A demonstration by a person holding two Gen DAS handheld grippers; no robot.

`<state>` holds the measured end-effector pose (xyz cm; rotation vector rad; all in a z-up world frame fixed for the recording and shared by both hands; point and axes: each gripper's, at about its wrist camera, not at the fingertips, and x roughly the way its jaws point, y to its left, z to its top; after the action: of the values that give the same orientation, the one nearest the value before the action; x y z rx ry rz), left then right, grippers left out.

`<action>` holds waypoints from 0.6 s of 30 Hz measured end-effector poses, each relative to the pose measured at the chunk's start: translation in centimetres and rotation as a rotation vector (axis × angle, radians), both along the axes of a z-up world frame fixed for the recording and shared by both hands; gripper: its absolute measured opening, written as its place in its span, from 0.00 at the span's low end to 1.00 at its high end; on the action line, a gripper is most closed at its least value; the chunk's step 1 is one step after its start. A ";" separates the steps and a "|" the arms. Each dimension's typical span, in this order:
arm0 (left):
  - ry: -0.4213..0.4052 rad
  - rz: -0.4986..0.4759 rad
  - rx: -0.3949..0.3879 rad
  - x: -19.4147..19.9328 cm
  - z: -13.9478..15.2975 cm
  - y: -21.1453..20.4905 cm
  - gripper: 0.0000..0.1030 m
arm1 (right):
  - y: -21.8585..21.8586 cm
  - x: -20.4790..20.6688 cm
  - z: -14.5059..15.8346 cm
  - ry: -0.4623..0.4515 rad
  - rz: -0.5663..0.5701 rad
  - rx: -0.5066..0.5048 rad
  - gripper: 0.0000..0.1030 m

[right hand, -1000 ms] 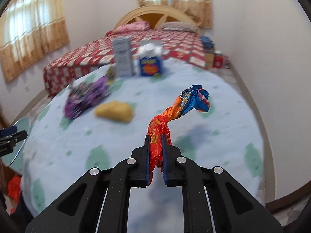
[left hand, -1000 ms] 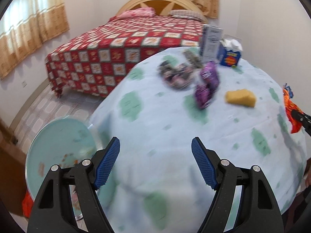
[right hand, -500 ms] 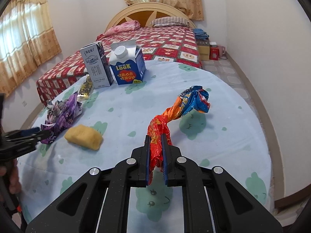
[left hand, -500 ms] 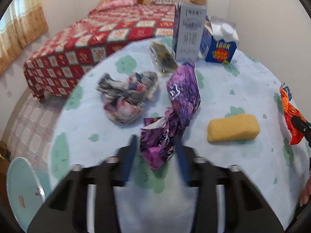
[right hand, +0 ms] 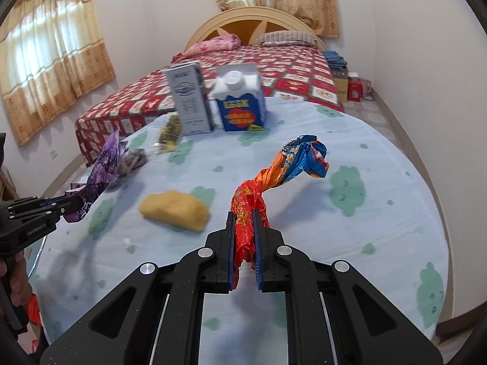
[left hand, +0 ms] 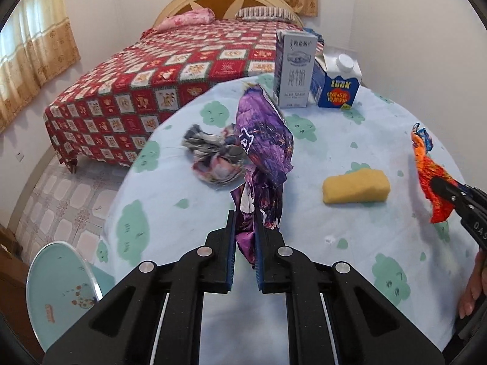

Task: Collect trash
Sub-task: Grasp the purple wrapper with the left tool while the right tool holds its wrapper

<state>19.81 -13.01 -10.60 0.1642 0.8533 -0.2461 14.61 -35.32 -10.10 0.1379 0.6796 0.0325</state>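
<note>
Two grippers: each clamped on a wrapper over the round table
Table (left hand: pixel 350 273): pale blue cloth with green patches; a bed with a red checked cover stands beyond its far edge
Cartons: a grey carton (left hand: pixel 293 68) and a blue carton (left hand: pixel 336 86) upright side by side at the far edge
Purple wrapper (left hand: pixel 264 146): lower end pinched between the blue pads, the rest rising up and away from the jaws, toward the left edge of the table
Left gripper (left hand: pixel 245 228): jaws have just been closing and now press the purple wrapper; pointed steeply down at the cloth
Orange wrapper (right hand: pixel 274 179): twisted, red end between the pads, blue end sticking out ahead above the cloth, near the table's middle
Right gripper (right hand: pixel 245 228): nearly closed, gripping the orange wrapper, tilted down
Sponge (left hand: pixel 356 187): yellow, lying between the two grippers
Crumpled wrapper (left hand: pixel 213 155): grey and pink, just behind the purple one
</note>
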 end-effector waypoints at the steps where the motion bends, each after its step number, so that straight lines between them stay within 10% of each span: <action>1: -0.003 0.004 -0.005 -0.4 0.2 0.4 0.10 | 0.3 -0.1 0.1 -0.003 0.004 -0.001 0.11; 18: -0.055 0.095 -0.010 -6.9 2.0 9.8 0.10 | 10.5 -1.4 2.1 -0.059 0.182 -0.044 0.11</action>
<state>12.95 -3.25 -8.58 0.1201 0.8030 -0.1560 13.16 -24.79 -7.95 0.0318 0.6319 0.1956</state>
